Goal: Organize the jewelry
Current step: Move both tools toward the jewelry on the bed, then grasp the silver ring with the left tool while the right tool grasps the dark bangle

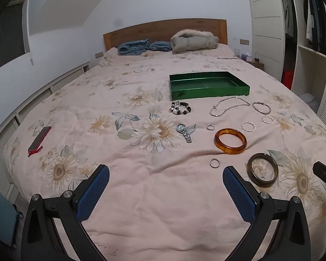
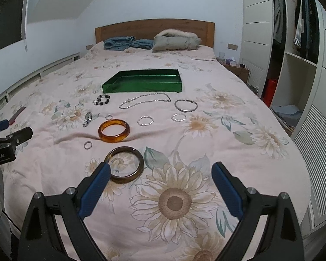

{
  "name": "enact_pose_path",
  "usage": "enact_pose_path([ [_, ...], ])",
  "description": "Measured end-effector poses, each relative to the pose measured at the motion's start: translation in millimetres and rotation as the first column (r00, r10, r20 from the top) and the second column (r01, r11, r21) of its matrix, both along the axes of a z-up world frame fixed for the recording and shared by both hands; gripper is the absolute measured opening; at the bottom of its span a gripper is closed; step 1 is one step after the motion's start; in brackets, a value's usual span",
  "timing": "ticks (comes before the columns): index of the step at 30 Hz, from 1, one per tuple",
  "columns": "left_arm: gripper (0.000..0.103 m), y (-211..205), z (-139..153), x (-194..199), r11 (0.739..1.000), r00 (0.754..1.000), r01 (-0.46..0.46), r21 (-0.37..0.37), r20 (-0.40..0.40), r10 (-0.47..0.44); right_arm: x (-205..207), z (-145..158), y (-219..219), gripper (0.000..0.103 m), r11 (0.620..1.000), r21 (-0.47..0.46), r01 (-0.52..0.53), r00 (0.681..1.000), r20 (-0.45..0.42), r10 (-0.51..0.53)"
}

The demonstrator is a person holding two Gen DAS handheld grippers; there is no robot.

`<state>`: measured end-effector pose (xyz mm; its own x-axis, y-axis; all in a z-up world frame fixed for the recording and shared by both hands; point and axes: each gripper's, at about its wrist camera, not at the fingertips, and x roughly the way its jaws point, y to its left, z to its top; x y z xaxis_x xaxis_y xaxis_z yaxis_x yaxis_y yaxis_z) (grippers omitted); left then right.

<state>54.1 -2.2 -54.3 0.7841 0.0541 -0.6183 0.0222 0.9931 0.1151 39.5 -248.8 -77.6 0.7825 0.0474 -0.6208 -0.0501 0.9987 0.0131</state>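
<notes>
Jewelry lies spread on a floral bedspread in front of an empty green tray [image 1: 208, 87] [image 2: 141, 84]. Nearest me are a dark brown bangle [image 1: 262, 172] [image 2: 124, 168], an amber bangle [image 1: 230, 140] [image 2: 113, 133] and a small silver ring [image 1: 214, 163] [image 2: 87, 145]. Farther back lie a watch [image 1: 183, 131] [image 2: 87, 119], a beaded bracelet [image 1: 180, 108] [image 2: 101, 100], a silver chain necklace [image 1: 228, 106] [image 2: 144, 100], a silver bangle [image 1: 261, 107] [image 2: 185, 105] and several small silver hoops. My left gripper [image 1: 166, 177] is open, empty, left of the dark bangle. My right gripper [image 2: 160, 174] is open, its left fingertip [image 2: 104, 170] overlapping the dark bangle's edge.
A red phone [image 1: 39, 141] [image 2: 17, 113] lies at the bed's left side. Folded blue cloth [image 1: 143, 46] and a grey coat [image 1: 193, 41] sit by the wooden headboard. White wardrobe shelves [image 2: 300, 69] stand on the right, low white cabinets [image 1: 32, 100] on the left.
</notes>
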Motion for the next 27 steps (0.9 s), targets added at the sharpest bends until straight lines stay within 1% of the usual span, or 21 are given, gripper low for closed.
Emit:
enact_pose_path([
  [8,0.102,-0.6,-8.4,8.4,0.999,0.999,0.029,-0.017,-0.031,-0.029,9.8,-6.1,9.0,0.094,1.000,-0.015,-0.019,0.999,-0.037,0.018],
  [15,0.102,-3.0,-14.6,21.0,0.999,0.998,0.038,-0.032,-0.056,-0.040,20.2,-6.2,8.7,0.093,1.000,-0.010,-0.022,0.999,-0.048,0.022],
  [23,0.096,-8.9,-24.3,36.5,0.997,0.993,0.069,-0.041,-0.093,-0.073,34.2,-9.2,7.4,0.093,0.999,-0.003,-0.037,0.998,-0.059,0.037],
  [27,0.094,-12.0,-30.3,45.2,0.996,0.990,0.082,-0.047,-0.110,-0.086,41.3,-13.3,5.9,0.091,0.999,0.002,-0.045,0.996,-0.071,0.045],
])
